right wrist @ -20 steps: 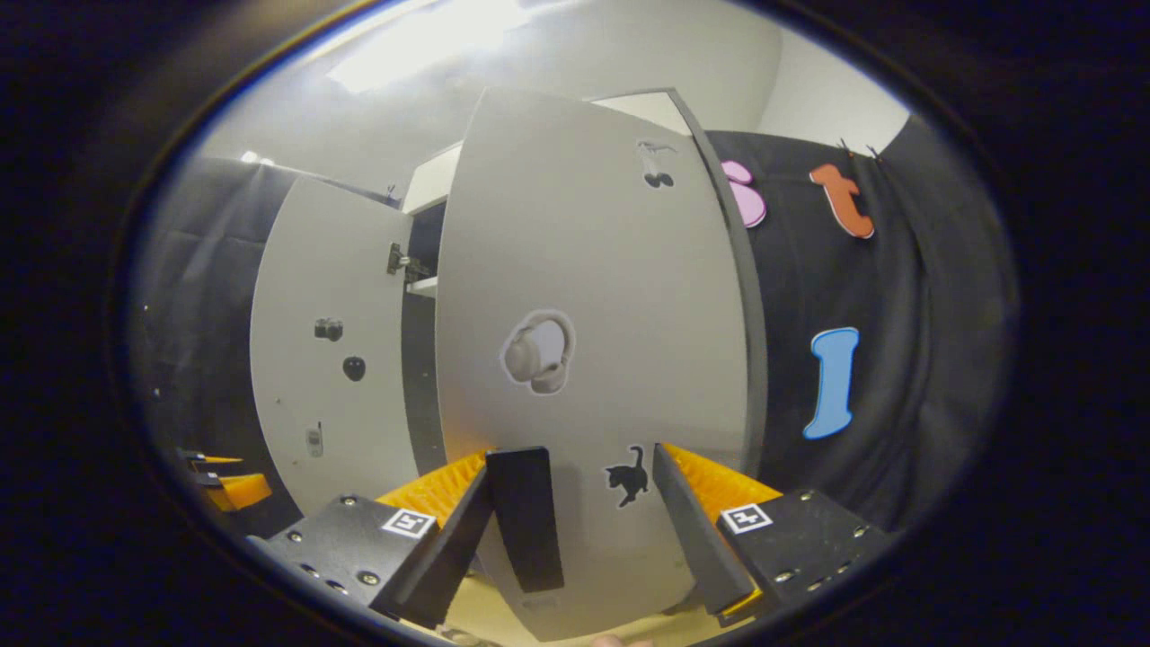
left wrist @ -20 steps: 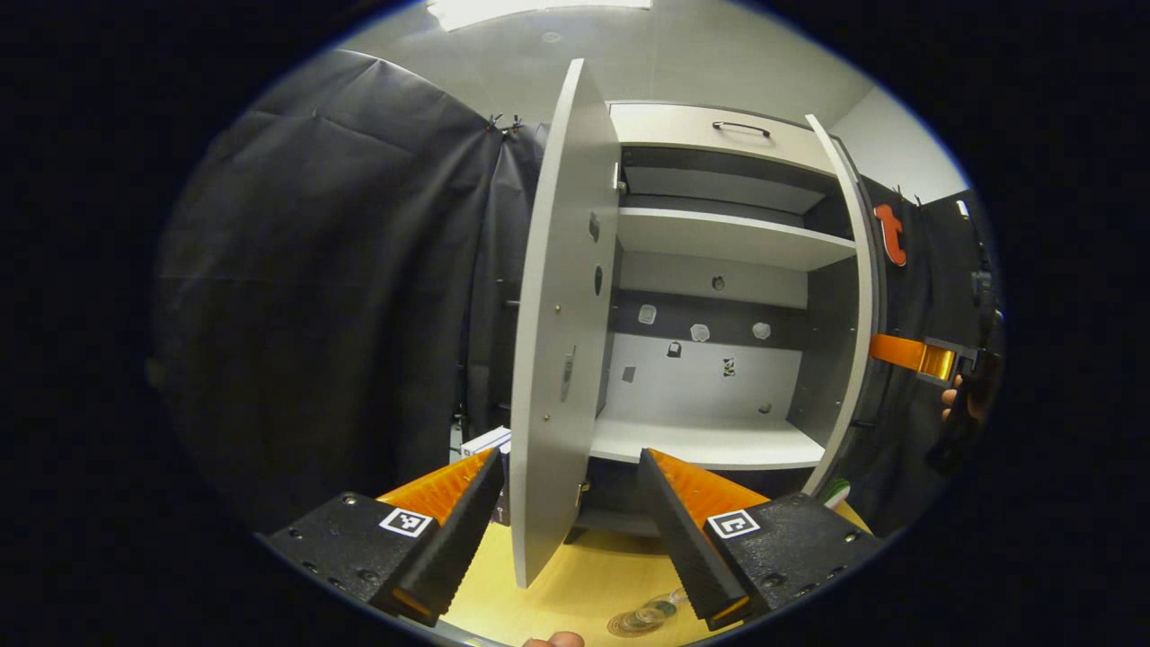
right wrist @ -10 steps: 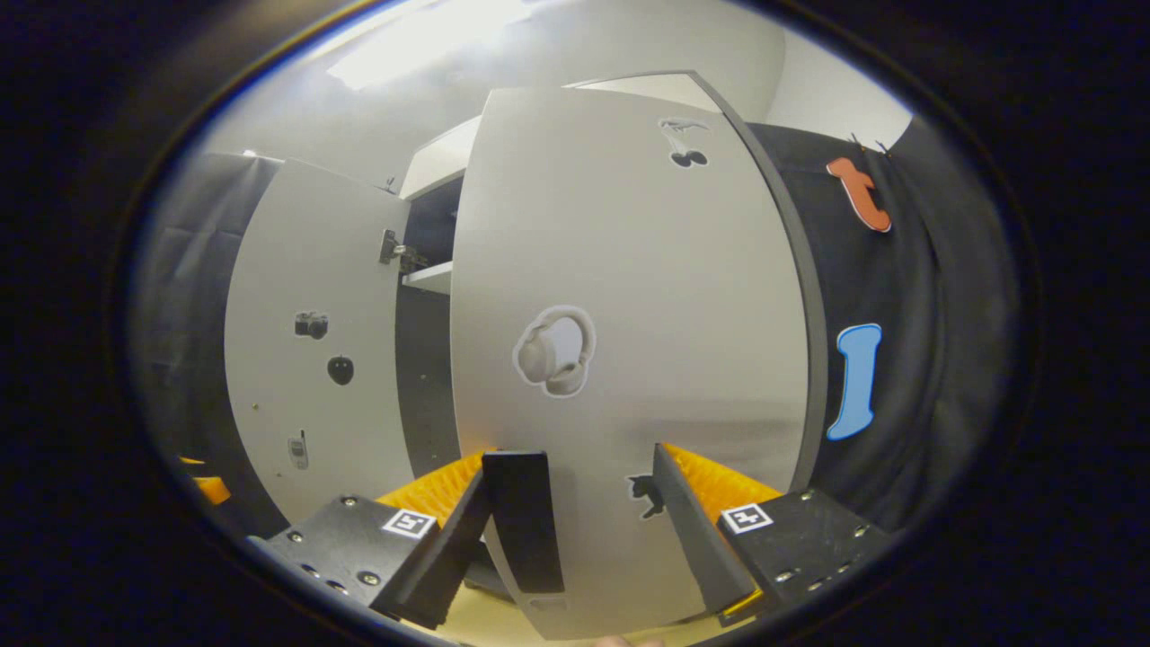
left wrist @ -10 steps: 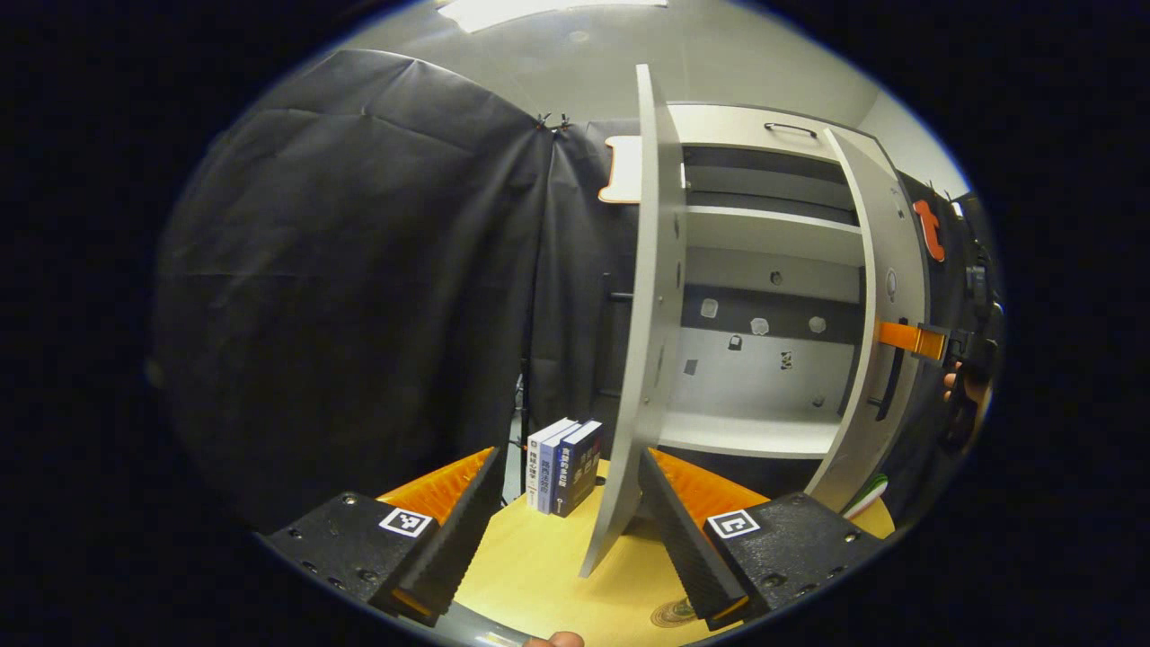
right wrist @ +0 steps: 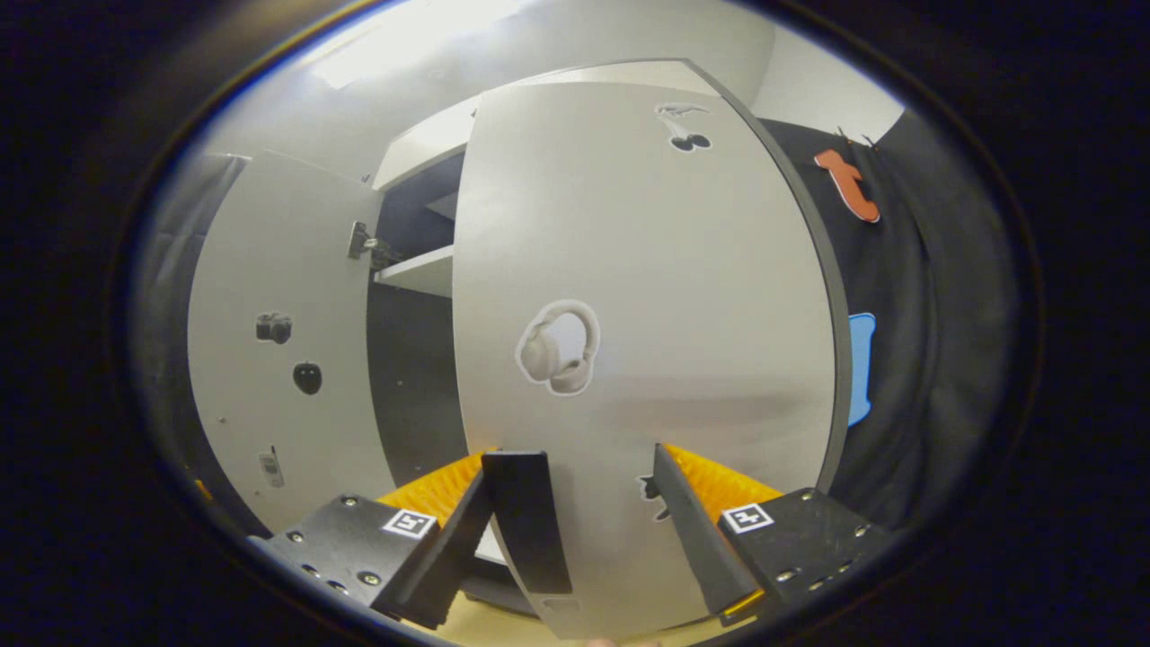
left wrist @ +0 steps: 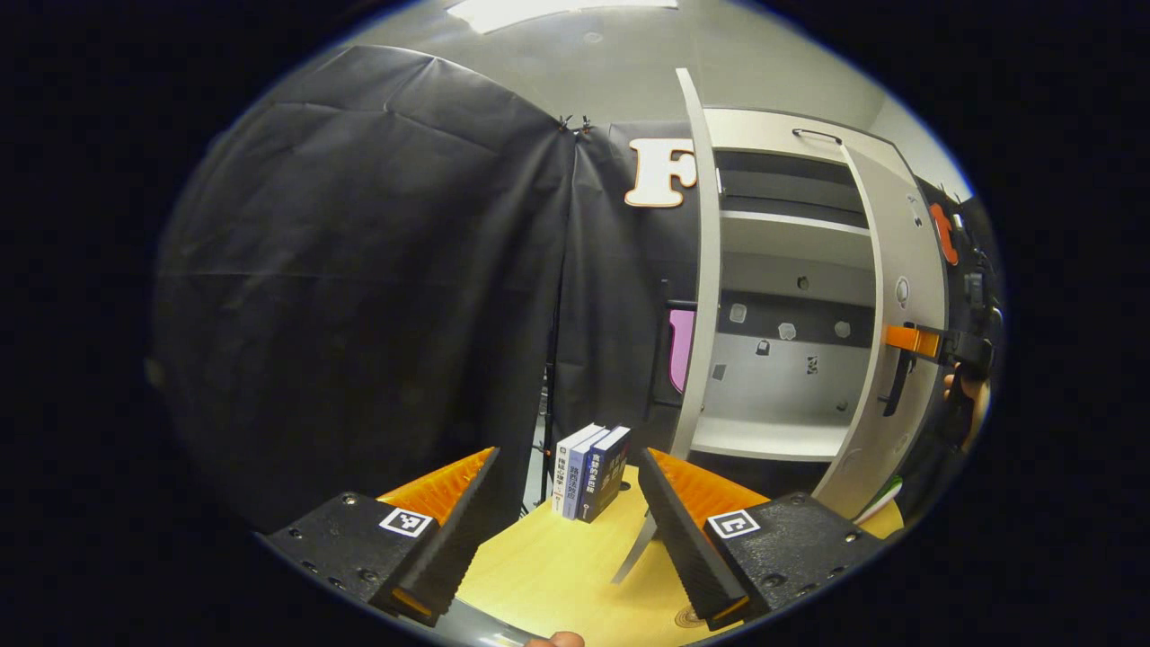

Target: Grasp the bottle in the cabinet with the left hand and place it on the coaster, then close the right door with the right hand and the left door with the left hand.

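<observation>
Seen edge-on in the left gripper view, the cabinet's left door (left wrist: 705,270) stands wide open, just right of my left gripper (left wrist: 568,463), which is open and holds nothing. A sliver of the round coaster (left wrist: 690,616) shows on the wooden table by its right finger. The right door (left wrist: 898,305) is swung partway in, with my right gripper (left wrist: 912,340) against its front by the black handle. In the right gripper view the right door (right wrist: 647,296) looms close. My right gripper (right wrist: 575,458) is open, and the black handle (right wrist: 528,521) lies between its fingers, beside the left one.
Three books (left wrist: 588,472) stand on the yellow table (left wrist: 557,566) left of the cabinet. Inside the cabinet are a lower shelf (left wrist: 764,438) and an upper shelf (left wrist: 791,225). The open left door (right wrist: 269,359) stands left of the right door. A hand (left wrist: 966,404) holds the right gripper.
The right door has swung further towards shut with my right gripper on it. My left gripper has shifted left, past the left door's edge, bringing the books into sight.
</observation>
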`<act>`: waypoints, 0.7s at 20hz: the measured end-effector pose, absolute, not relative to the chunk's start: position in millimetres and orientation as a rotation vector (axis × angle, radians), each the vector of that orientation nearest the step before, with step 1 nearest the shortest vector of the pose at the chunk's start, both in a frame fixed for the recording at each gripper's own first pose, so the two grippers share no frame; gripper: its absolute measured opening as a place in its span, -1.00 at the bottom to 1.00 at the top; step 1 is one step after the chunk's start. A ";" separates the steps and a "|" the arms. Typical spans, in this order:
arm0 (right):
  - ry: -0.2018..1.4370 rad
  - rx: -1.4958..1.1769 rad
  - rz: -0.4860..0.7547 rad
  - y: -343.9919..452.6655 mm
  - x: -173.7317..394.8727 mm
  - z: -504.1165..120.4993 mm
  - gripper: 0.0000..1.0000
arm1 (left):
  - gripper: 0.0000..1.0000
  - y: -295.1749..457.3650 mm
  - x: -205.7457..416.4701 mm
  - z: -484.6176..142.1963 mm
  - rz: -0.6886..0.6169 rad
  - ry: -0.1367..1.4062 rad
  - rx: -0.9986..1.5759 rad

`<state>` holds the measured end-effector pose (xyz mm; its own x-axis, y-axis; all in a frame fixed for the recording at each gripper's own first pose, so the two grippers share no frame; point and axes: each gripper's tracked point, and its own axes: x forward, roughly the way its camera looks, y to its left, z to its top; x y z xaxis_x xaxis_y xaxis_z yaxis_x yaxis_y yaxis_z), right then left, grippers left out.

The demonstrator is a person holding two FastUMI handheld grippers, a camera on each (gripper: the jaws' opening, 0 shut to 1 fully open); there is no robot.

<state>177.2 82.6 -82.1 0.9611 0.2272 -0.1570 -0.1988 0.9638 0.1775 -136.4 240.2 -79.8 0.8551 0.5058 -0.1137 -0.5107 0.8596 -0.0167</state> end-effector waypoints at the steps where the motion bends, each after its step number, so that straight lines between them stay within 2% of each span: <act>1: 0.173 0.158 0.202 83.2 178.1 -82.2 1.00 | 0.92 241.5 -135.6 -80.1 0.528 0.103 -0.051; 4: 0.173 0.139 0.155 84.5 188.7 -83.6 1.00 | 0.92 247.6 -129.2 -80.3 0.513 0.099 -0.056; 5: 0.173 0.137 0.144 84.8 190.9 -83.7 0.94 | 0.83 249.8 -126.6 -80.5 0.510 0.099 -0.056; 6: 0.173 0.136 0.133 85.1 192.4 -84.1 0.99 | 0.91 251.9 -124.9 -79.7 0.507 0.095 -0.055; 7: 0.172 0.134 0.124 85.1 193.7 -84.1 0.99 | 0.82 254.0 -123.3 -79.7 0.504 0.092 -0.054; 10: 0.173 0.126 0.101 85.0 197.9 -84.7 0.99 | 0.82 260.4 -118.4 -79.7 0.495 0.089 -0.053; 11: 0.173 0.121 0.092 85.5 198.4 -85.2 0.99 | 0.92 263.2 -116.8 -79.8 0.492 0.089 -0.051; 12: 0.175 0.116 0.082 85.6 199.7 -85.6 0.99 | 0.83 265.5 -115.9 -78.4 0.487 0.090 -0.048; 13: 0.176 0.111 0.071 85.4 200.7 -86.1 0.99 | 0.92 266.4 -114.8 -77.7 0.484 0.089 -0.043; 14: 0.176 0.108 0.059 86.1 201.2 -86.3 0.99 | 0.91 267.8 -113.8 -76.5 0.478 0.087 -0.036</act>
<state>201.2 86.1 -86.3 0.9828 0.0684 -0.1714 -0.0496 0.9925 0.1120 -113.8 267.8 -76.5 0.8841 0.4582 -0.0922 -0.4612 0.8872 -0.0141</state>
